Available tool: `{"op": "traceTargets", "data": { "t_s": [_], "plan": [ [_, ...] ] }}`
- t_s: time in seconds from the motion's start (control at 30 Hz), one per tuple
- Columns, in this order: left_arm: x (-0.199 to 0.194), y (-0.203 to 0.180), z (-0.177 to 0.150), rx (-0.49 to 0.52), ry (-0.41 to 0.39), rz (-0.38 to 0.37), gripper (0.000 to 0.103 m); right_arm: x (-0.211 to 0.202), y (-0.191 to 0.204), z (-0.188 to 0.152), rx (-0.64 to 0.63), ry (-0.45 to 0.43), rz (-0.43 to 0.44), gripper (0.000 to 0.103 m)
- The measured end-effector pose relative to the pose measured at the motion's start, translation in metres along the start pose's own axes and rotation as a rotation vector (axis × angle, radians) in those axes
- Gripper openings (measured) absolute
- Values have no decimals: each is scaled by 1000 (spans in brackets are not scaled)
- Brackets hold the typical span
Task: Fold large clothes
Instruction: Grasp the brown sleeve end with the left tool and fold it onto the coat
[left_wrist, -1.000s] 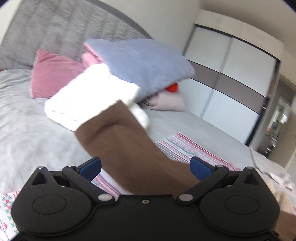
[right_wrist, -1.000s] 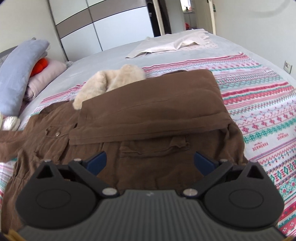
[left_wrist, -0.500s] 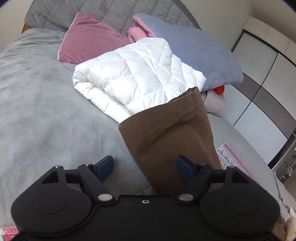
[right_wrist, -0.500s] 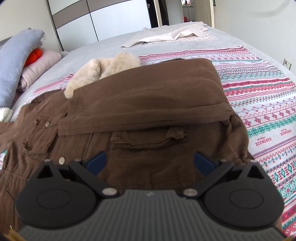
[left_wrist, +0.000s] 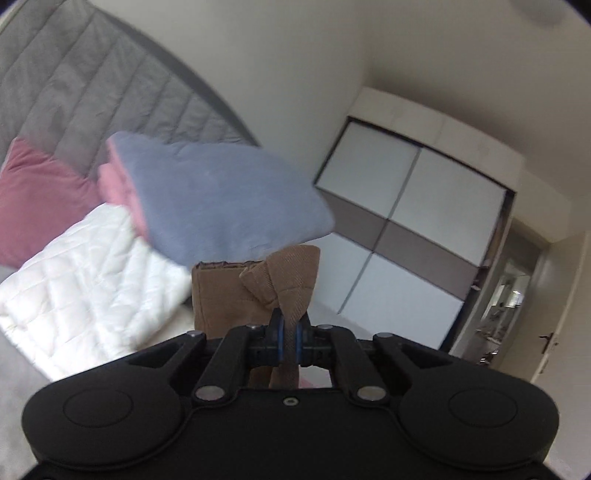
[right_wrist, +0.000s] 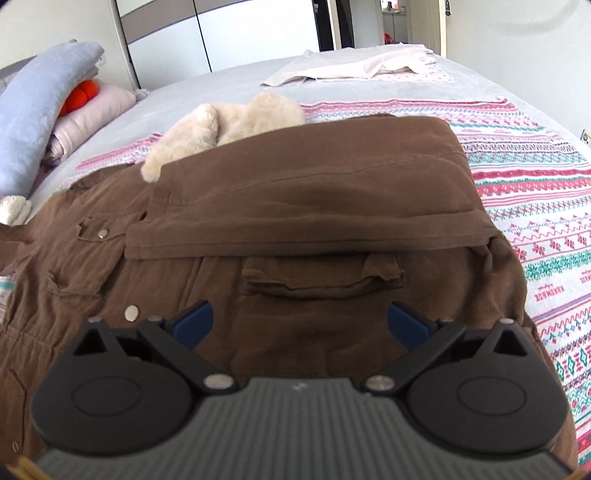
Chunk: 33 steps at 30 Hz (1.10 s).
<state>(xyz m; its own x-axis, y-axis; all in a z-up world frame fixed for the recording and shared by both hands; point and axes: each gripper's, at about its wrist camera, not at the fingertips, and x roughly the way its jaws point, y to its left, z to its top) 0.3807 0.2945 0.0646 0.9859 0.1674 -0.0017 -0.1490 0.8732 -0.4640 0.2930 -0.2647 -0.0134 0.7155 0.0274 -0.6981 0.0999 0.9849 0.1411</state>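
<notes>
Bedside: brown sleeve (left_wrist: 291, 295) between left jaws

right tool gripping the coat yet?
No, the right tool sits wide open above the brown coat, its blue fingers clamping no fabric.

The left wrist view is taken from low and close behind the left gripper (left_wrist: 290, 341), tilted upward past a pinched fold of brown sleeve (left_wrist: 255, 295) toward the blue-grey pillow (left_wrist: 221, 199), with the headboard (left_wrist: 92, 96) behind that pillow and the wardrobe (left_wrist: 410, 236) to its right. The right wrist view is taken from close above the brown coat (right_wrist: 295, 206), facing along the bed (right_wrist: 221, 88); the same blue-grey pillow (right_wrist: 33, 110) is seen at its far left. That pillow and the wardrobe (right_wrist: 221, 29) are shared.
</notes>
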Motion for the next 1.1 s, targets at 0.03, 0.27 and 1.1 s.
{"op": "traceTargets", "data": {
  "t_s": [0.03, 0.27, 1.1],
  "plan": [
    [-3, -20, 5, 8, -9, -54, 6, -2, -1, 1, 5, -6, 4, 102],
    [-22, -169, -4, 64, 48, -386, 6, -10, -15, 7, 68, -33, 32, 102],
    [25, -197, -166, 357, 562, -396, 64, -15, -45, 18, 163, -59, 110, 102]
  ]
}}
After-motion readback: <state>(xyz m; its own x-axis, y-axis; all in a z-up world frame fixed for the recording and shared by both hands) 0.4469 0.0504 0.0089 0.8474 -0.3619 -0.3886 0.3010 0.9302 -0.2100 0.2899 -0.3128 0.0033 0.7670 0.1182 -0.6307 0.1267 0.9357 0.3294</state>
